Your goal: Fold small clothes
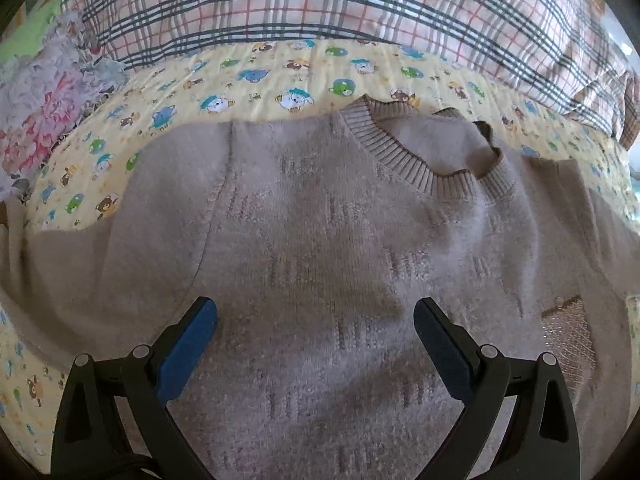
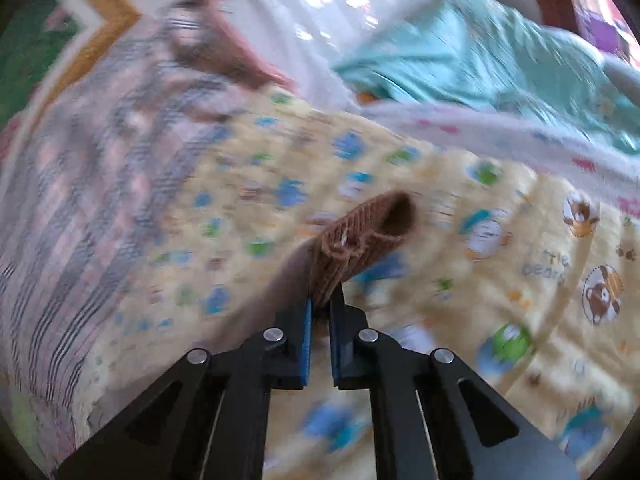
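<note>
On the quilted sheet [image 1: 256, 92], left fingers [image 1: 200, 328] gape above fuzzy sweater [image 1: 320, 240]; right fingers [image 2: 306, 320] pinch its ribbed cuff [image 2: 360, 240].

wrist views angled down, close, sharing yellow blanket [image 1: 256, 92]

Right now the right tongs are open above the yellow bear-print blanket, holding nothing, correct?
Not quite. The right wrist view shows the right tongs shut on the sweater's brown ribbed cuff, above the yellow bear-print blanket.
</note>
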`<state>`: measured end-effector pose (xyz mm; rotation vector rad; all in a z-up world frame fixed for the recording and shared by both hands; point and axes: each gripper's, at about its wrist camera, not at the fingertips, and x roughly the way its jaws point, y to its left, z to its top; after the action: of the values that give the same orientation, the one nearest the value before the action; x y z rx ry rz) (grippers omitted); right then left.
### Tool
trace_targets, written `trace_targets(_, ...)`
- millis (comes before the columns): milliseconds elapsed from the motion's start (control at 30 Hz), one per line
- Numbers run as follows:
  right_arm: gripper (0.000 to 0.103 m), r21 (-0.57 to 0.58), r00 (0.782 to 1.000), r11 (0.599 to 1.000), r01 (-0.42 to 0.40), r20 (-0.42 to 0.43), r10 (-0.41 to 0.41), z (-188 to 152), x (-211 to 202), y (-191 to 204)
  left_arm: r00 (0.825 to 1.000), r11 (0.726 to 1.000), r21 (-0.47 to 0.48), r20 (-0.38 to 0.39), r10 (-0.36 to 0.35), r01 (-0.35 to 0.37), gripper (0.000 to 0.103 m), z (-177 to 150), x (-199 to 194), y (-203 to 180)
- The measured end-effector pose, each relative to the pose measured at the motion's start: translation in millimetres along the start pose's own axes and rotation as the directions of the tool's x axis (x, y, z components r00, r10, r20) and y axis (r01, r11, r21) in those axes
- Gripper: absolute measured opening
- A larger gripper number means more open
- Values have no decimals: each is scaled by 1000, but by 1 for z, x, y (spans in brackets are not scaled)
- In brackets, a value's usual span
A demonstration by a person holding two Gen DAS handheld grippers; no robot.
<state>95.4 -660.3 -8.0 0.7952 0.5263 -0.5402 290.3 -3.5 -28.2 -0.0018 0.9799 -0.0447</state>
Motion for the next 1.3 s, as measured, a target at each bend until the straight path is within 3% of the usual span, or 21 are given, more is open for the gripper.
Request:
trace_targets(100, 8, -84, 993, 989, -119, -1, 119, -14, -24, 46, 999, 999, -11, 8, -38, 38, 99, -3, -10, 4)
trace_targets(167, 8, -138, 977, 967, -214, -45, 210, -29, -37, 85, 998, 998, -12, 8, -60, 60, 99, -8, -16, 5)
trace_targets(267, 8, -202, 931, 912, -357, -153, 331, -58, -44, 145, 996, 996, -8, 9, -90, 90, 99, -17, -26, 8)
trace_targets(333, 8, -215, 873, 856, -470, -259, 414, -86, -40, 190, 995, 995, -8, 9, -103, 104, 99, -24, -32, 13)
trace_targets(433, 8, -229, 803, 793, -565, -373, 464, -127, -36, 243, 992, 992, -26, 12, -126, 127, 99, -33, -42, 25)
trace_targets(500, 8, -227, 743, 740, -633, -448, 498, -161, -34, 283, 989, 988, -45, 16, -145, 146, 99, -39, -49, 35)
trace_targets(667, 8, -214, 633, 662, -718, -597, 493, -246, -13, 355, 986, 983, -73, 21, -168, 169, 99, -50, -58, 53)
trace_targets(767, 8, -188, 588, 655, -732, -661, 467, -285, 9, 377, 983, 979, -91, 23, -181, 182, 99, -53, -62, 62)
trace_targets(833, 9, -185, 570, 660, -728, -698, 434, -313, 21, 390, 981, 976, -101, 27, -191, 192, 99, -54, -65, 66)
trace_targets(900, 13, -159, 539, 672, -723, -737, 406, -332, 34, 394, 979, 973, -107, 26, -204, 206, 99, -53, -65, 67)
trace_targets(967, 30, -132, 513, 698, -704, -774, 370, -348, 44, 392, 975, 968, -111, 16, -223, 224, 99, -49, -63, 64)
trace_targets(1033, 36, -88, 482, 695, -714, -781, 396, -351, 42, 383, 971, 966, -108, 9, -237, 237, 99, -46, -59, 59)
trace_targets(1067, 40, -76, 478, 691, -719, -777, 411, -350, 39, 382, 971, 966, -104, 1, -239, 238, 99, -43, -55, 54)
trace_targets(1133, 42, -82, 495, 687, -722, -756, 430, -337, 30, 372, 969, 965, -100, -16, -245, 242, 99, -36, -47, 46)
trace_targets(1300, 43, -125, 595, 711, -692, -657, 463, -282, 5, 336, 971, 969, -83, -30, -238, 235, 99, -2, -22, 24)
